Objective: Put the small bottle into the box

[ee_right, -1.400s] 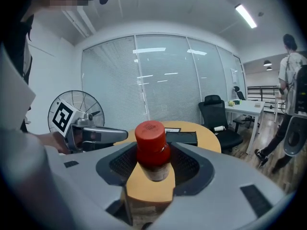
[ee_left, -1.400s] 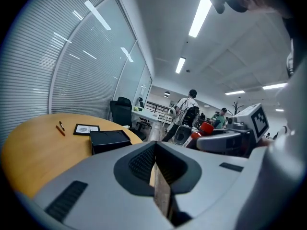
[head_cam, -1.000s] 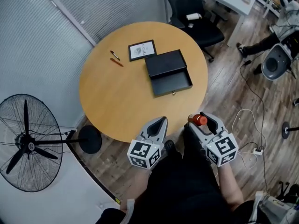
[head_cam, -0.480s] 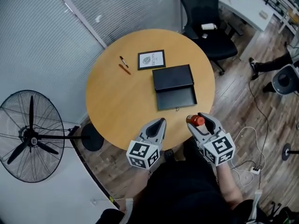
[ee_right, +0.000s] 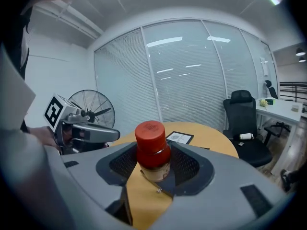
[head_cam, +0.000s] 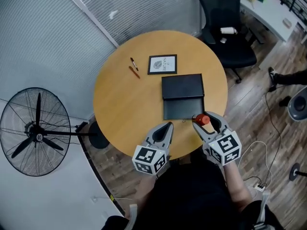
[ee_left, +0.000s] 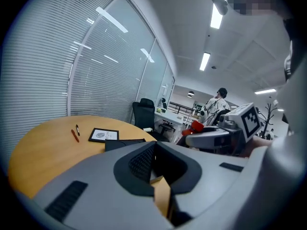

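Small bottle (ee_right: 152,150): short and stubby, red screw cap, red band under the cap, pale lower body; it stands upright. It is clamped between the jaws of the right gripper (ee_right: 152,164), which press on its sides below the cap, so the base hangs free. In the head view the bottle (head_cam: 203,119) sits at the near right corner of the box (head_cam: 183,110); its height above the box cannot be read. The box is black and shallow, with its open tray nearer the person and its lid (head_cam: 182,86) lying flat on the far side. Step in hand, as judged: carry and approach, bottle not yet inside. The next move calls for a short reach away from the person and slightly left to centre it over the tray, then lowering before release; the tray looks shallow, so an upright bottle may tip. Left gripper (head_cam: 163,131): jaws closed together on nothing, held left of the box's near edge, idle. Beyond the box on the round table (head_cam: 120,104): a framed card (head_cam: 163,64), and left of it two pens (head_cam: 134,68).
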`<state>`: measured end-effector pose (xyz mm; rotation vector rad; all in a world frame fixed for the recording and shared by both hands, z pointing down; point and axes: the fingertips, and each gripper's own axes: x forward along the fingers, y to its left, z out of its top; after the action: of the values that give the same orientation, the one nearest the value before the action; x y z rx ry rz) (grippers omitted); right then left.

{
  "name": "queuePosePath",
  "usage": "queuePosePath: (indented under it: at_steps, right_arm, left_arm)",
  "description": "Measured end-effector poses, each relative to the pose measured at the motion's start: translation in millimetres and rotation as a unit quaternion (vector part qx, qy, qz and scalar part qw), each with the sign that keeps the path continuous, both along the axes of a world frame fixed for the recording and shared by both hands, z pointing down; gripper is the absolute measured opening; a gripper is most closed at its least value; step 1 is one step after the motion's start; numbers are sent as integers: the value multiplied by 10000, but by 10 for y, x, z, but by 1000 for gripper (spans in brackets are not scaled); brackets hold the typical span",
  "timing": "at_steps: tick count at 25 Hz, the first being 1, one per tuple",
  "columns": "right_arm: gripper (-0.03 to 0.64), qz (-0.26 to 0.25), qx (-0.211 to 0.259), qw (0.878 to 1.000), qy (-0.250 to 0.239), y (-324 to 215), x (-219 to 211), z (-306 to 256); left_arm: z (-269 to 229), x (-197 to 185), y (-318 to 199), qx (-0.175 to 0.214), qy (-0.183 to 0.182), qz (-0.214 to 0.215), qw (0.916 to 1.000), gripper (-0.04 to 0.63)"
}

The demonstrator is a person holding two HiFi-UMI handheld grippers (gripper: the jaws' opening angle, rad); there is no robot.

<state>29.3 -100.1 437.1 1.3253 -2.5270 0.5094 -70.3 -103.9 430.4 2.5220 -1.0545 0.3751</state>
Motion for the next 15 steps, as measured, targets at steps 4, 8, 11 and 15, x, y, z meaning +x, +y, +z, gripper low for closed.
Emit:
queuePosePath:
  at_steps: [4, 8, 11, 15]
  right_arm:
    - [225, -345, -46, 9994, -24, -162, -8, 43]
    - [225, -666, -72, 9977, -34, -305, -6, 75]
    - [225, -836, -111, 9964, -21, -402, 6, 136]
    - [225, -1082, -292, 9937, 62, -425, -1, 295]
  left_arm:
    - [4, 47, -83, -13, -42, -292, 9996, -5]
    - [21, 127, -141, -60, -63, -564, 9984, -5]
    - [39, 160, -186, -77, -98, -826, 9965, -5]
    - [50, 165, -145, -151, -142, -1112, 9936, -5]
